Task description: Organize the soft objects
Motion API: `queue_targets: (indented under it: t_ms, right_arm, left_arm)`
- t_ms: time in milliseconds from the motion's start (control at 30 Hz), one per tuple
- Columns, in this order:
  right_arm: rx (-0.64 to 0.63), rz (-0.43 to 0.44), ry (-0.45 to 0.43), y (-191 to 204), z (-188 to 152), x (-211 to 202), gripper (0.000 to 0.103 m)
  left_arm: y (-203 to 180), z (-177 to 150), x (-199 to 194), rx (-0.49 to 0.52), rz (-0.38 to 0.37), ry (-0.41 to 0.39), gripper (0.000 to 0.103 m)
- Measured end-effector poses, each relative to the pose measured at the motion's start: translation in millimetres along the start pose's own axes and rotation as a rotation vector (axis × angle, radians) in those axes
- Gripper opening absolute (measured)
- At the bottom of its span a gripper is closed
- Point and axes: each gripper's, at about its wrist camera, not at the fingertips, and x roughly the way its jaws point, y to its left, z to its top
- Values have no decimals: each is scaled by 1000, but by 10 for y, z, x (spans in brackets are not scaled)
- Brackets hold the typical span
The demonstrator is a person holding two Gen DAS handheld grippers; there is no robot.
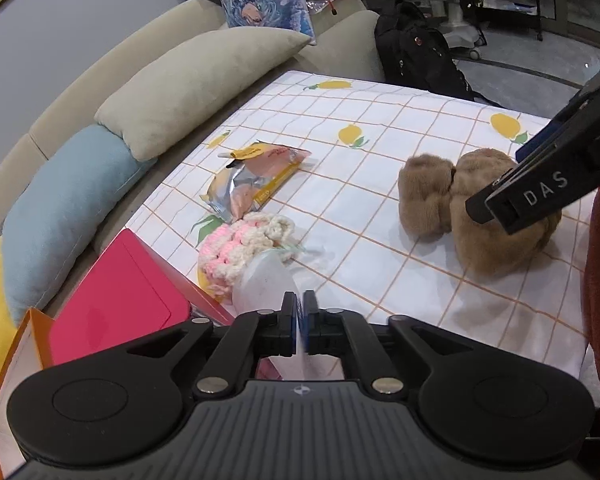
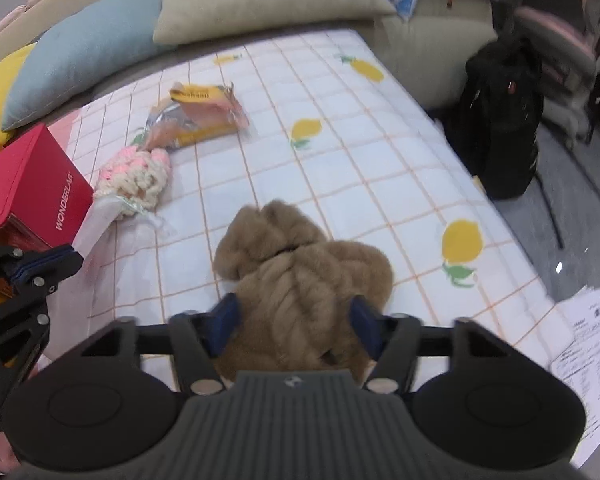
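A brown furry plush [image 1: 476, 208] lies on the lemon-print checked cloth [image 1: 372, 128]. My right gripper [image 2: 294, 326] has its jaws on both sides of the plush [image 2: 300, 272], pressing into its fur. A pink and cream crochet piece [image 1: 240, 248] in a clear plastic wrapper [image 1: 266, 284] lies near the red box. My left gripper [image 1: 299, 308] is shut on the edge of that wrapper. The crochet piece [image 2: 136, 176] also shows in the right wrist view, with the left gripper [image 2: 48, 266] at the left edge.
A red WONDERLAB box [image 2: 28, 188] and an orange bag [image 1: 16, 360] stand at the cloth's left edge. A yellow-silver snack packet [image 1: 256, 176] lies farther back. Beige [image 1: 196, 84], blue [image 1: 64, 208] and yellow cushions line the sofa. A black backpack [image 2: 500, 120] and papers [image 2: 584, 368] sit to the right.
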Motion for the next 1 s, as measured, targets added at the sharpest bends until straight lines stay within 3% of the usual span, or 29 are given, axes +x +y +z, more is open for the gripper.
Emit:
queue_targets:
  t_ms: [100,167,233,300,333,367,500,600,700,767,1000]
  right_arm:
    - [2,0,-43,-11,-3,-79,71]
    - [18,7,-63,-44,-8,-111,74]
    - [33,14,-71,-68,-2,-104,74]
    - [32,9,-76,-61,4,-85,74]
    - [25,-7,-80,-44,5,-72,76]
    - [15,-35,-84,-23,10,-62,81]
    - [-38,-67,-88,53,17,-38,84]
    - [-67,-72,-29,95,15,74,87]
    - [-90,-80,36,130,7,197,87]
    - [-114,-74,62,170,0,246,87]
    - [-161,-101,96,262,-24,324,77]
  left_arm:
    - [26,-7,-56,-61,-47,-7,9]
    - [58,-39,-105,-138,-52,-12,24]
    - [117,-87,-143,-253,-27,-16,51]
    - [205,-138,-145,-387,-15,-5,70]
    - [257,-157,-124,-445,-24,7,72]
    - [300,-169,-82,-496,-33,30,72]
    - [378,-210,113,-623,-77,102,74]
    - [365,-258,250,-686,-69,141,76]
    - [350,-323,364,-761,-108,187,77]
    - [310,-342,405,-771,-119,204,81]
    - [196,-312,411,-710,-84,200,75]
